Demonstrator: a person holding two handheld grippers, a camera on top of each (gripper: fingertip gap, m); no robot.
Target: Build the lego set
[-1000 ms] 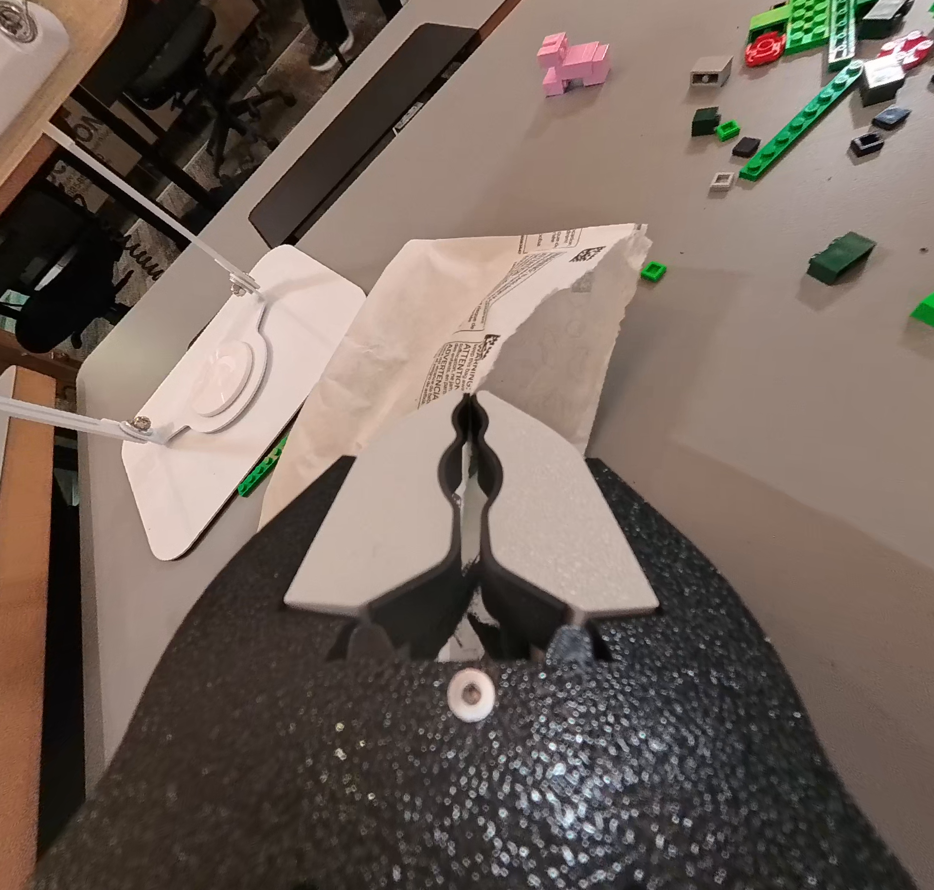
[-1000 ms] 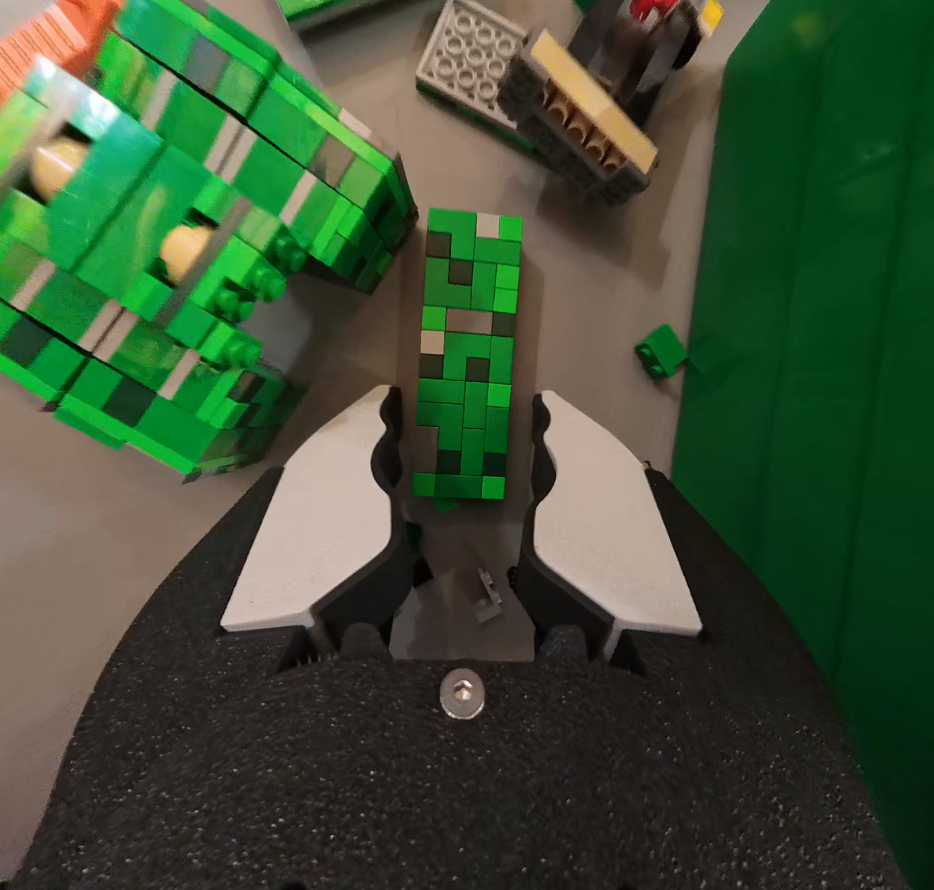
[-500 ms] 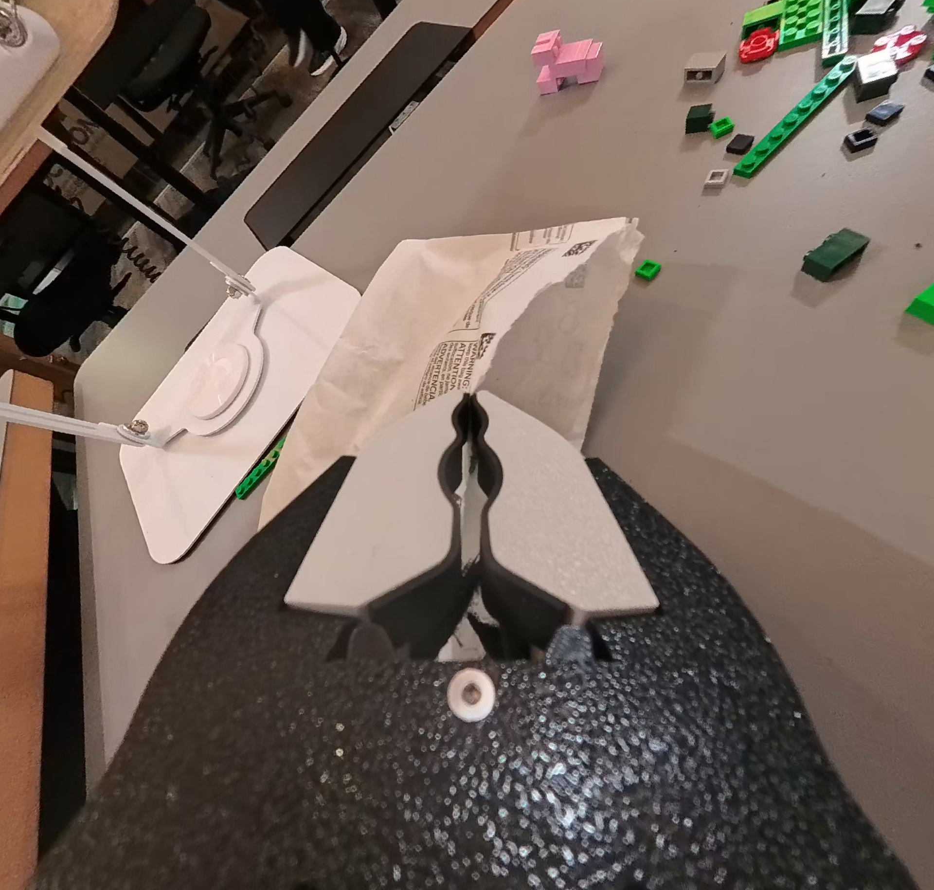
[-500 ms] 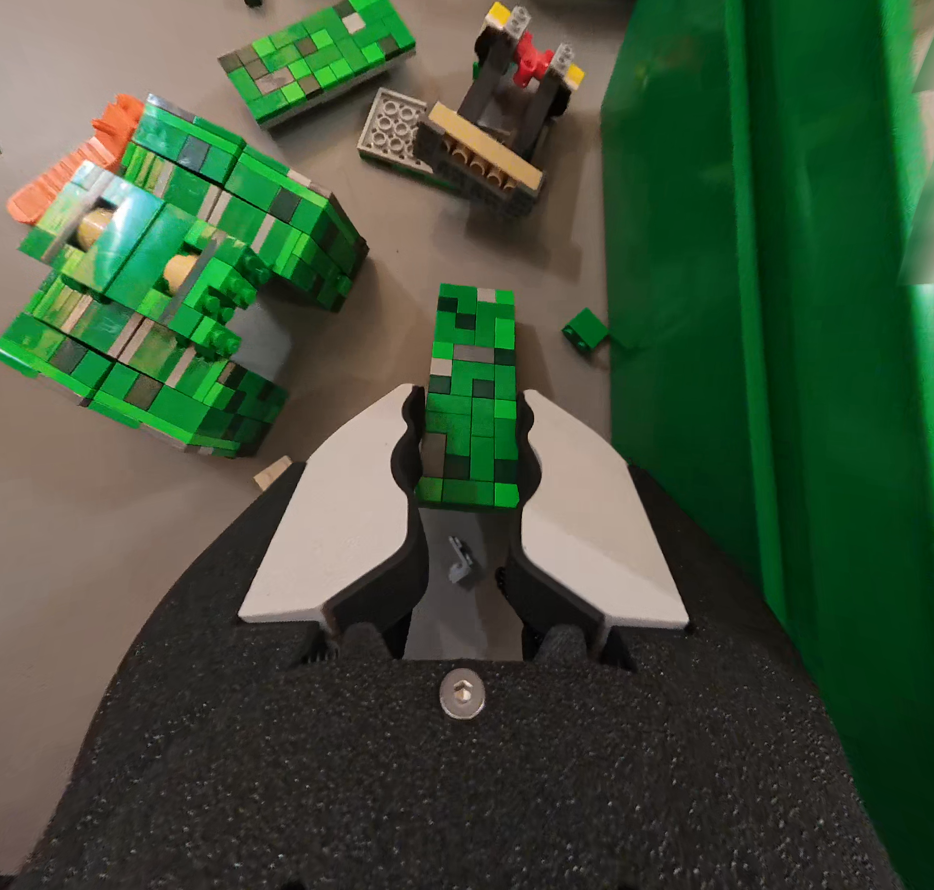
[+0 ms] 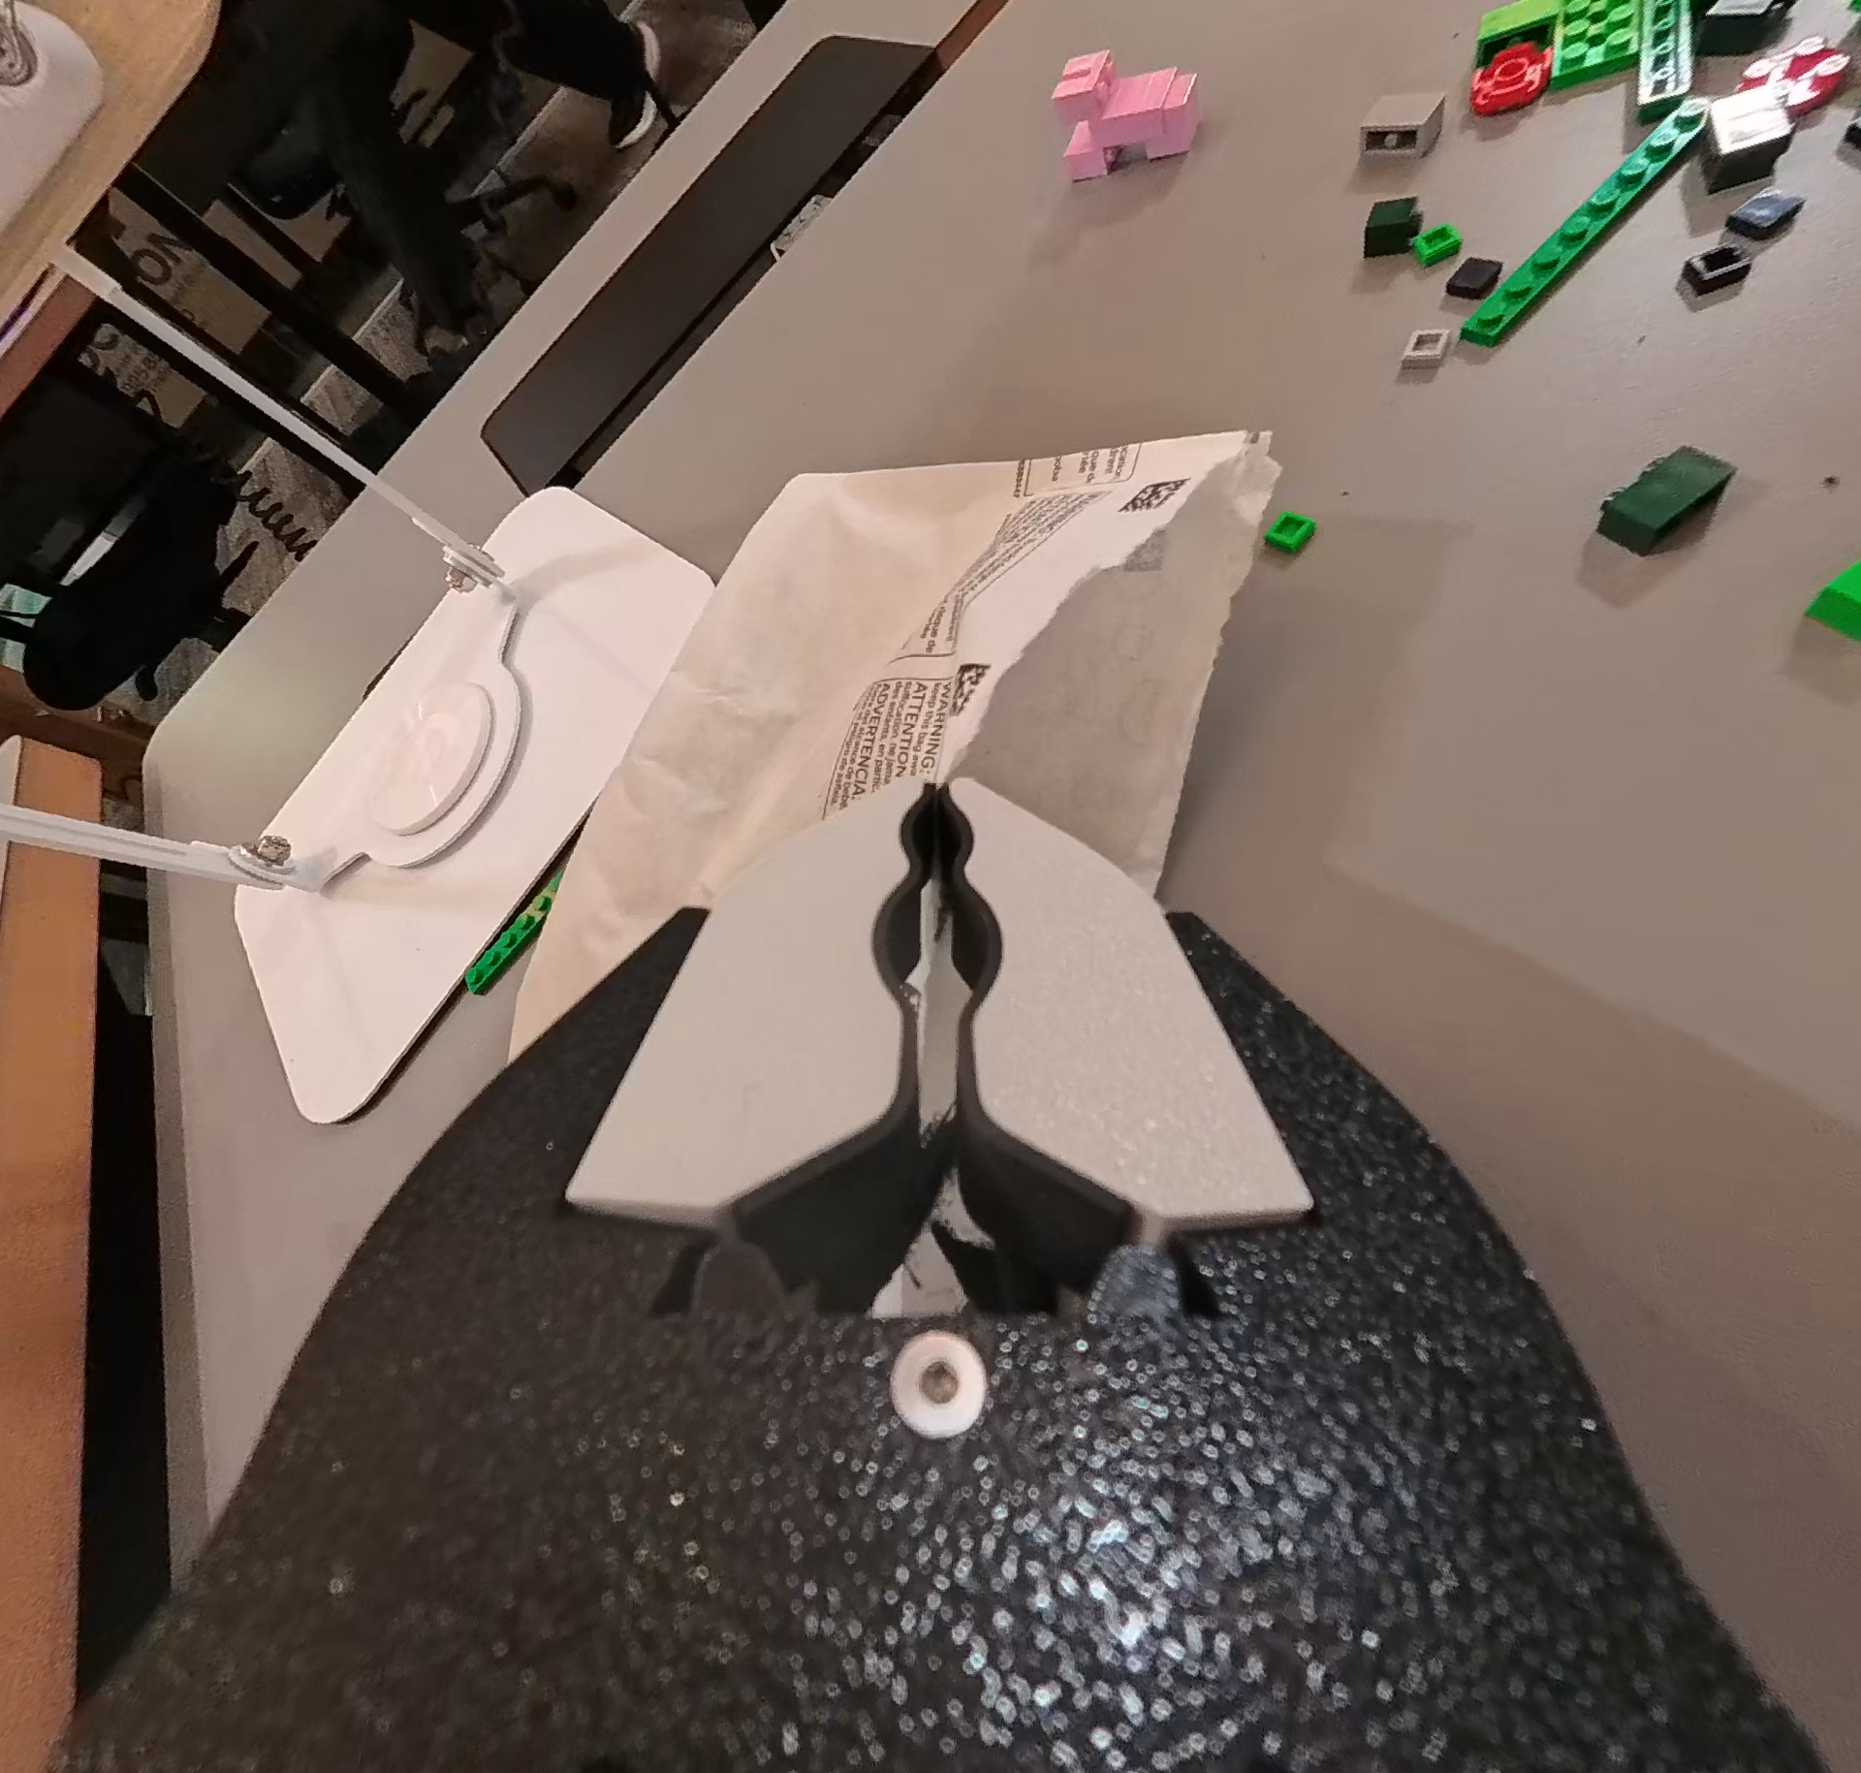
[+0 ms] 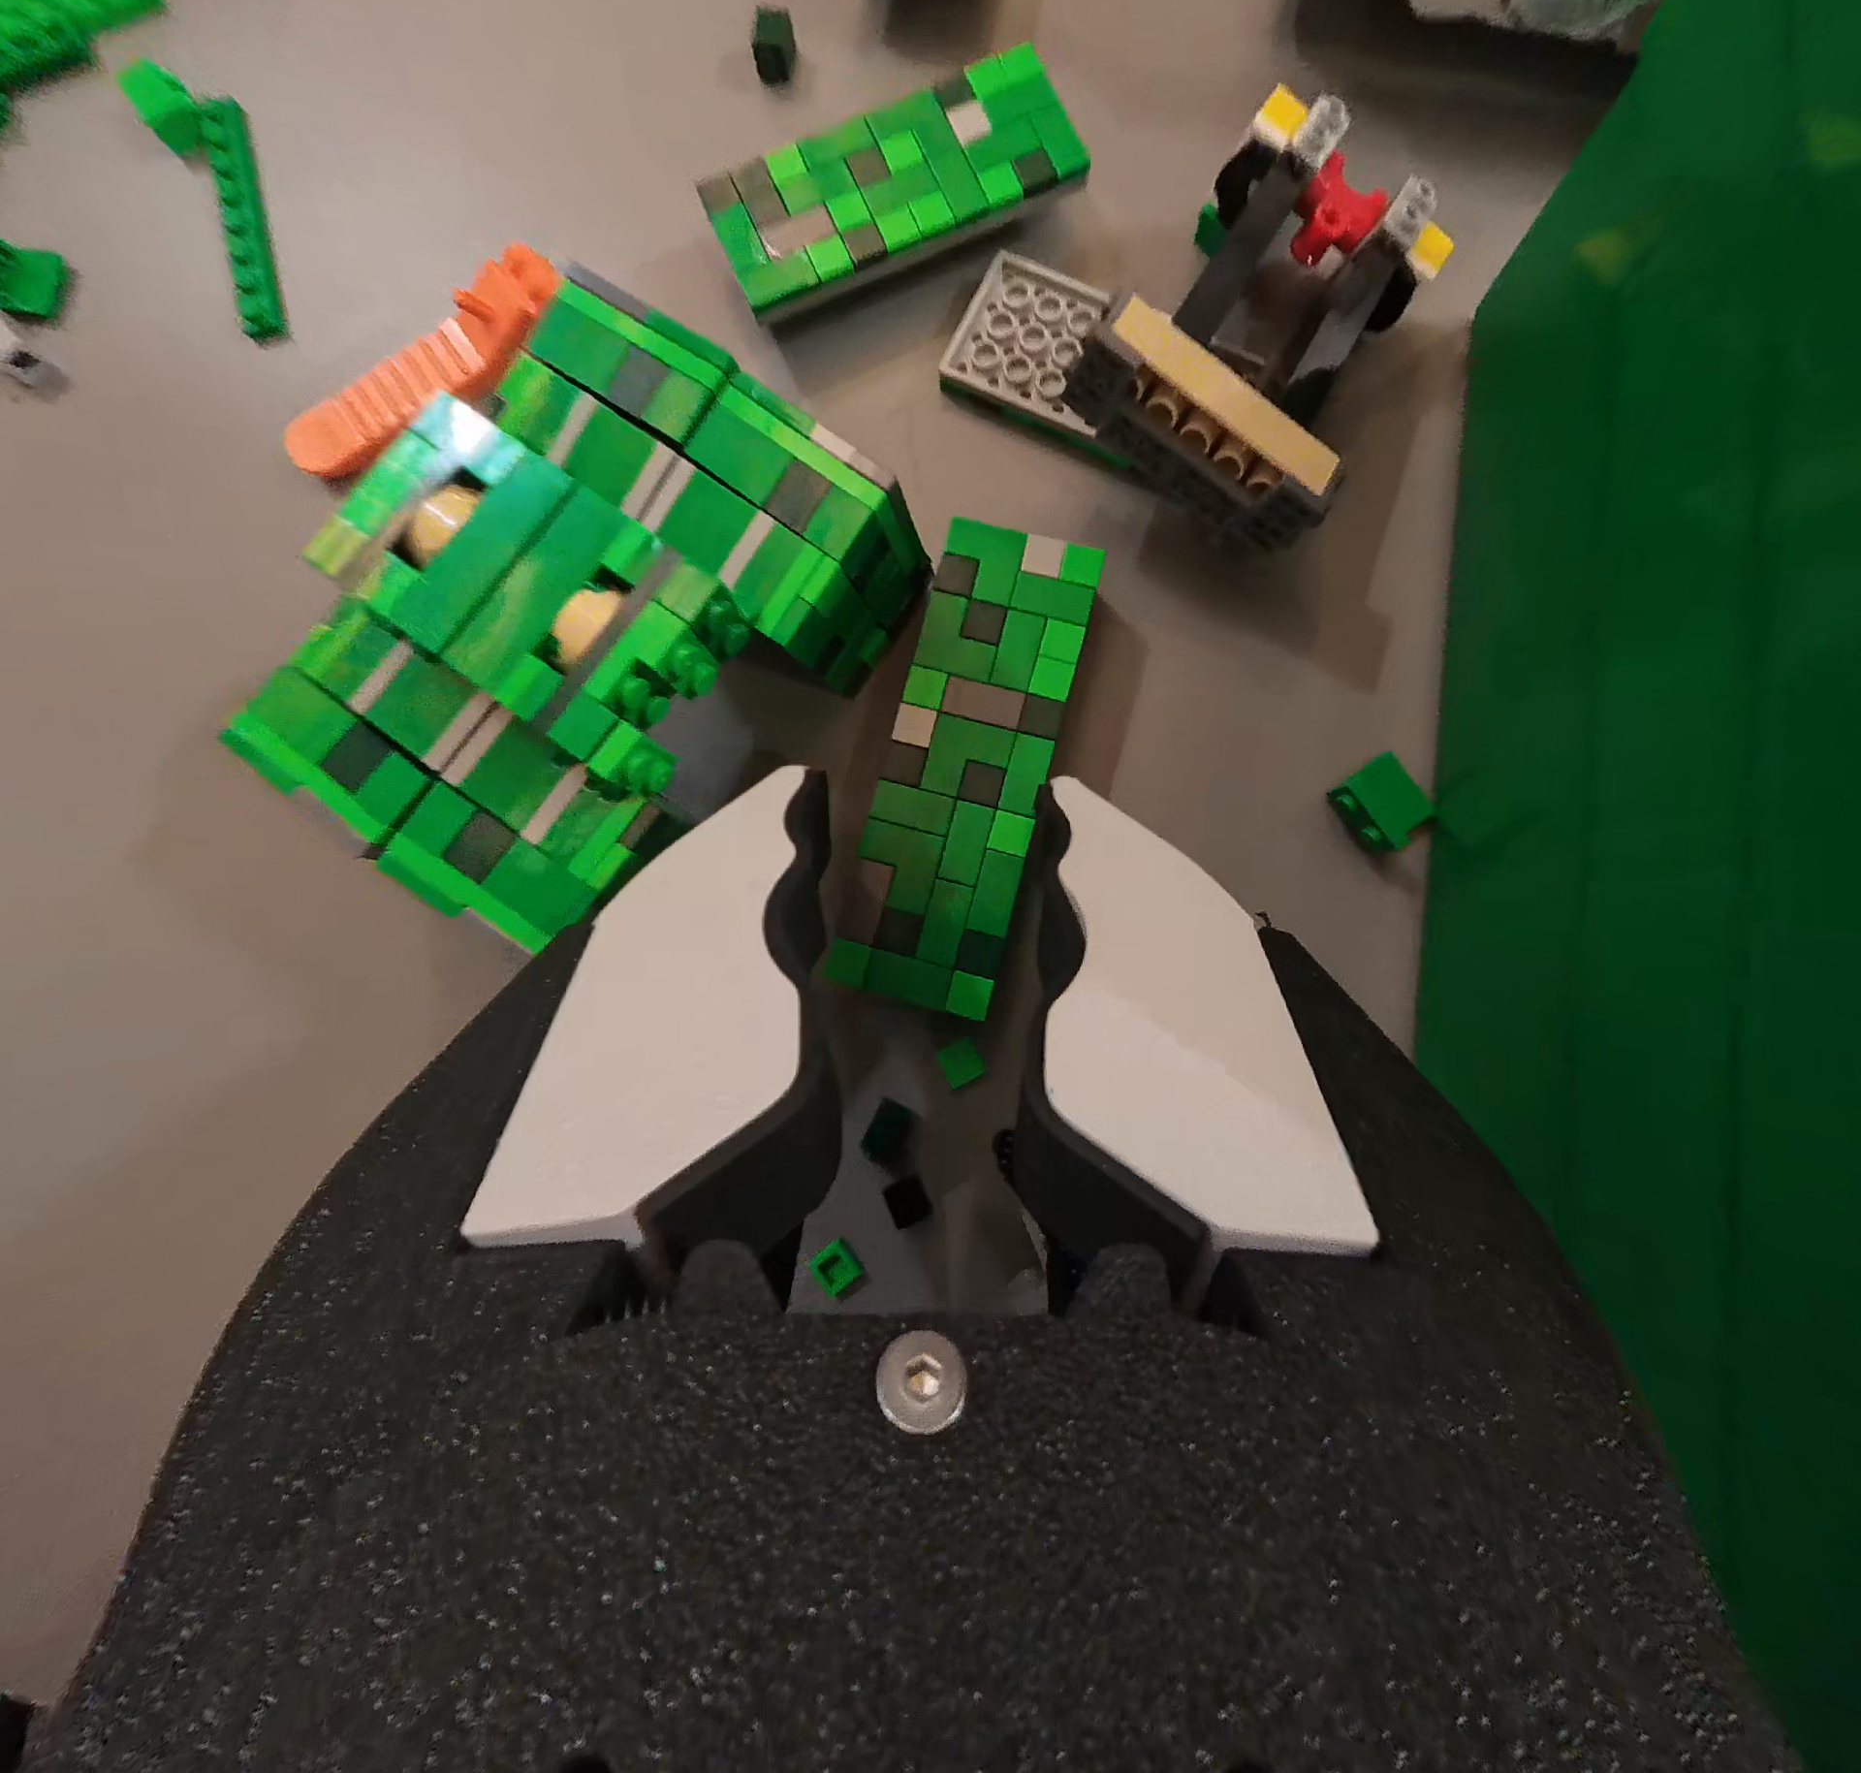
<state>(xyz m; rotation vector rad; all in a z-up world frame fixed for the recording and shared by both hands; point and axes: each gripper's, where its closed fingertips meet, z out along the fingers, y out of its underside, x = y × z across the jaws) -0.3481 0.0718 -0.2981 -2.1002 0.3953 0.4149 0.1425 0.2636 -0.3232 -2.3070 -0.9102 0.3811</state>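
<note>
My right gripper (image 6: 932,798) is shut on the near end of a long green mosaic panel (image 6: 992,677) and holds it tilted above the grey table. The panel's far end reaches up beside a large green block build (image 6: 604,637). My left gripper (image 5: 937,803) is shut on a torn white paper bag (image 5: 806,677), which stands up between its fingers. A second green mosaic panel (image 6: 896,184) and a small grey, black and tan build with a red part (image 6: 1229,385) lie farther off.
A tall green wall (image 6: 1662,718) fills the right of the right wrist view. An orange brick separator (image 6: 403,395) lies behind the large build. In the left wrist view are a pink pig figure (image 5: 1128,108), loose green plates (image 5: 1611,13) and a white stand base (image 5: 423,798) near the table's left edge. There is about 55 cm between the tips of the two grippers. The orange brick separator (image 6: 403,395) is about 15 cm from my right fingertips and 40 cm from my left.
My right gripper closed on the long green panel and lifted it; the table and builds now look farther away. The left gripper still holds the bag and barely moved.
</note>
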